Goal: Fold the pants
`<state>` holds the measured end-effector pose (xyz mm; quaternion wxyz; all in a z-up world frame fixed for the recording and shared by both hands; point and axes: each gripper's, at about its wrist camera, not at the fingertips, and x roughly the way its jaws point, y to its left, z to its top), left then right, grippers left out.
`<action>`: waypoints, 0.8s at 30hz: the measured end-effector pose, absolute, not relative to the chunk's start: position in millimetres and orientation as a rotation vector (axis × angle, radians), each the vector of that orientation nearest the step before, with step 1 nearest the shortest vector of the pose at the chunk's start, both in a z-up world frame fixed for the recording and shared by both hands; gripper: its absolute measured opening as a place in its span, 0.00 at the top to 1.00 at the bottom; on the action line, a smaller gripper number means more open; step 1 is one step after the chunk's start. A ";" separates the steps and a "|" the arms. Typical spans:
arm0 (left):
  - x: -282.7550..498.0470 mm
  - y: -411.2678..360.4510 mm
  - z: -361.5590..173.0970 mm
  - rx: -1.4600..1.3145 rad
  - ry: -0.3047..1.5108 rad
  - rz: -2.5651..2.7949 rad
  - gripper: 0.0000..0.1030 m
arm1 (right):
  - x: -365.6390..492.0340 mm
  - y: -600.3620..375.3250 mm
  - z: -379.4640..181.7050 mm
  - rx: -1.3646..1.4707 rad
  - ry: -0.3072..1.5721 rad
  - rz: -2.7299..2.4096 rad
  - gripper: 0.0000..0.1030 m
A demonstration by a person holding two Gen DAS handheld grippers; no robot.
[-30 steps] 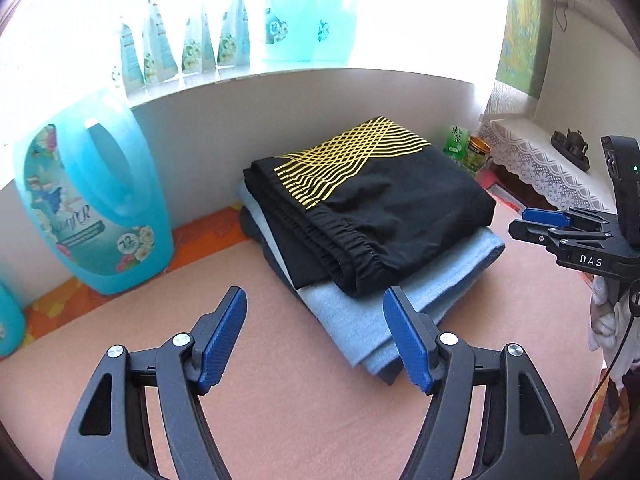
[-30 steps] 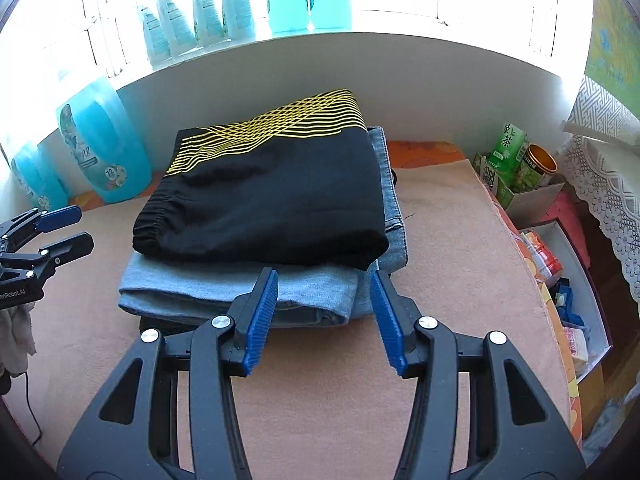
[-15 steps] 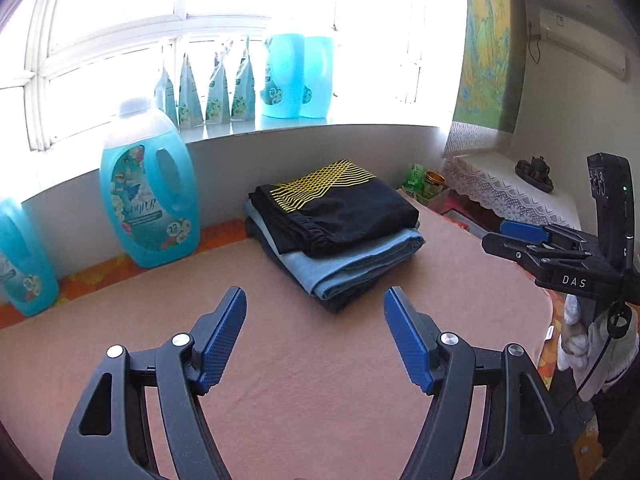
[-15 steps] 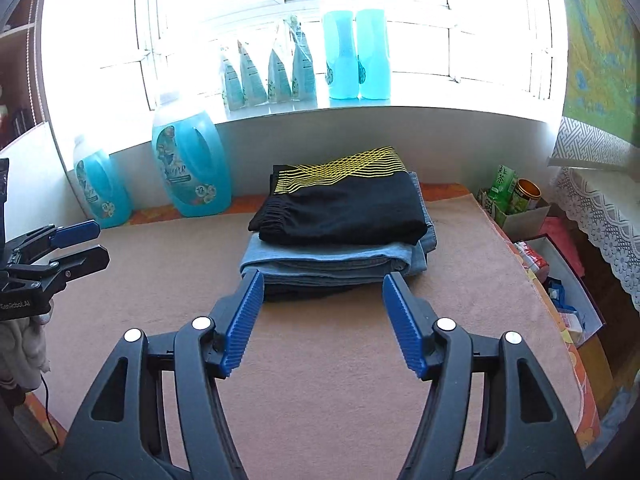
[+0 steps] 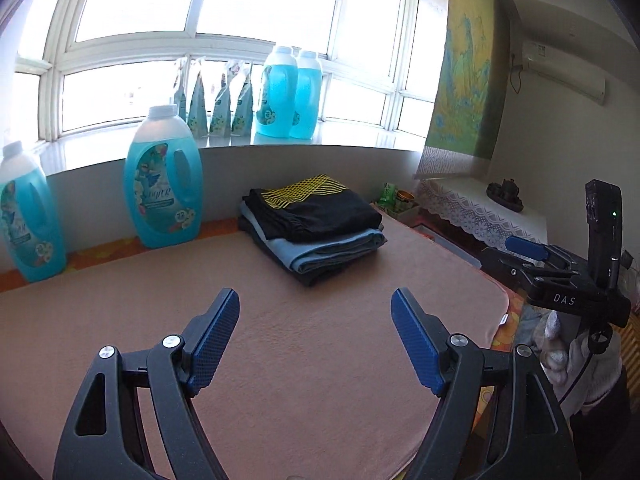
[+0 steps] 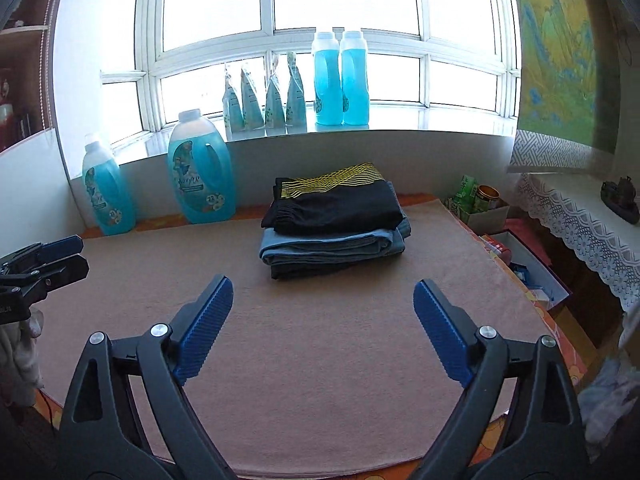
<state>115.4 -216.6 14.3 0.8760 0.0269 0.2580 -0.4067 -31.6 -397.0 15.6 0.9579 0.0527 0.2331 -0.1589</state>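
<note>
Folded black pants with a yellow line pattern (image 5: 320, 210) (image 6: 340, 204) lie on top of a stack of folded blue and grey pants (image 5: 332, 252) (image 6: 332, 246) at the far side of the brown mat. My left gripper (image 5: 315, 312) hangs well back from the stack, its jaws opening with nothing between them. My right gripper (image 6: 323, 304) is also far back over the mat, jaws opening wide and empty. Each gripper shows in the other's view: the right gripper (image 5: 532, 252) at the right edge, the left gripper (image 6: 48, 256) at the left edge.
Large blue detergent bottles (image 5: 162, 178) (image 6: 202, 170) stand against the wall behind the brown mat (image 5: 280, 340); more bottles and pouches (image 6: 340, 80) line the windowsill. Boxes and tins (image 6: 480, 200) sit right of the mat. A lace-covered shelf (image 6: 580, 216) is at the right.
Both grippers have pulled back and up from the stack, which now looks small and far. The right jaws opened much wider; the left opened slightly.
</note>
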 end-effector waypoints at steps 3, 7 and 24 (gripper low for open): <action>98.1 -210.7 7.0 0.112 0.544 -0.842 0.24 | -43.2 -385.4 14.1 0.099 0.453 -0.351 0.04; 73.8 -201.2 -5.2 0.172 0.532 -0.802 0.24 | -53.6 -368.2 8.5 0.070 0.433 -0.397 0.00; 33.5 -161.2 -10.7 0.097 0.480 -0.630 0.22 | -70.8 -344.6 -5.1 0.101 0.418 -0.410 0.00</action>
